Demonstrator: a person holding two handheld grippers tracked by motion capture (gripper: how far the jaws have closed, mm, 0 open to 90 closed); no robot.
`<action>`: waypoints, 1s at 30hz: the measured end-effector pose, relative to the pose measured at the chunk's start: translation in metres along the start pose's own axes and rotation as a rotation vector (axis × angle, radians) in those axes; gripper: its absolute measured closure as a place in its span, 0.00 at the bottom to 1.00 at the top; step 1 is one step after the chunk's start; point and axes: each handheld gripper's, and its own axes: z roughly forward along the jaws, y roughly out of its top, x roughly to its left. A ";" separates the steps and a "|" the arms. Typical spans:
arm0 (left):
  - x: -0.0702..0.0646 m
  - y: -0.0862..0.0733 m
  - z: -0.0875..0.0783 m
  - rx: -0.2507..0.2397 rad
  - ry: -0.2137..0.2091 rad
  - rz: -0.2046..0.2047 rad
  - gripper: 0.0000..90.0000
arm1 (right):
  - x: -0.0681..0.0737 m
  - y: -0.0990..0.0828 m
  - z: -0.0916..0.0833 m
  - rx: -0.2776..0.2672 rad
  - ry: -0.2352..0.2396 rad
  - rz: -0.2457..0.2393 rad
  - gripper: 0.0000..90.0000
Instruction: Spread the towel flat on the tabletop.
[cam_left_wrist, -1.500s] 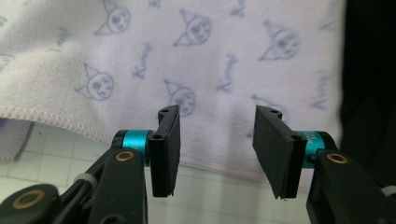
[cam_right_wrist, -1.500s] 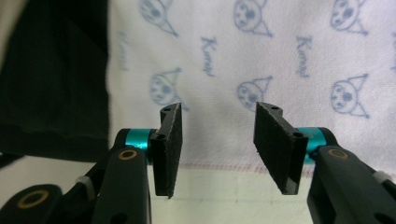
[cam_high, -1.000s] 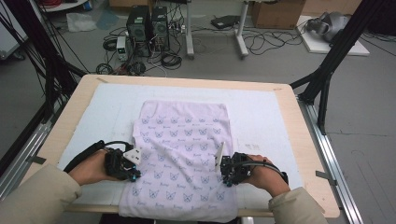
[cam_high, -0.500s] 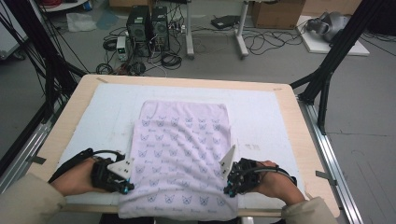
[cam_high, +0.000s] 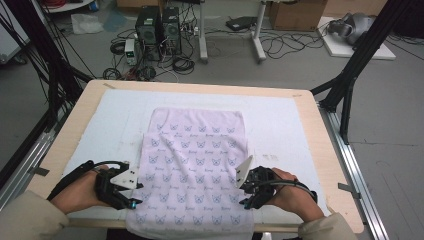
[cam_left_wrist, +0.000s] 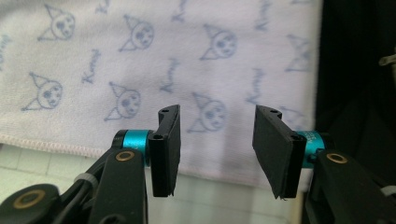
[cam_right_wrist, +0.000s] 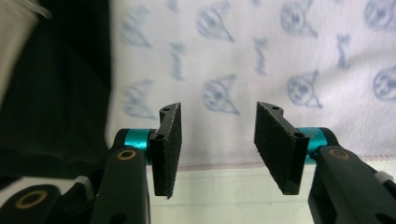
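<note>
A pale lilac towel (cam_high: 197, 165) printed with cat faces lies flat on the white mat (cam_high: 280, 125), and its near end hangs over the table's front edge. My left gripper (cam_high: 134, 199) hovers at the towel's left hem near the front. In the left gripper view this gripper (cam_left_wrist: 217, 116) is open above the towel (cam_left_wrist: 140, 56), its jaws have just been opening, and nothing is between them. My right gripper (cam_high: 244, 198) hovers at the towel's right hem. The right gripper view shows it (cam_right_wrist: 217, 112) open over the towel (cam_right_wrist: 261, 51), jaws just opened, with nothing held.
The mat covers a wooden table (cam_high: 320, 145) with metal rails (cam_high: 350, 165) along its sides. Black frame posts (cam_high: 360, 60) stand at both far corners. Computer towers (cam_high: 160, 27) and cables lie on the floor beyond the far edge.
Both grippers were shut on the towel's side hems and drew toward the front edge. Their jaws now stand apart and off the cloth, and the towel lies smoother.
</note>
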 end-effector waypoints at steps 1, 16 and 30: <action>0.003 0.001 0.003 0.013 -0.002 0.005 0.59 | -0.002 0.002 0.004 0.028 -0.010 -0.002 0.59; 0.034 -0.002 0.021 0.065 -0.035 -0.063 0.76 | -0.030 0.013 0.032 0.165 0.016 0.011 0.73; 0.022 0.004 0.003 0.036 -0.052 -0.039 0.98 | -0.027 0.012 0.016 0.077 0.083 0.040 0.99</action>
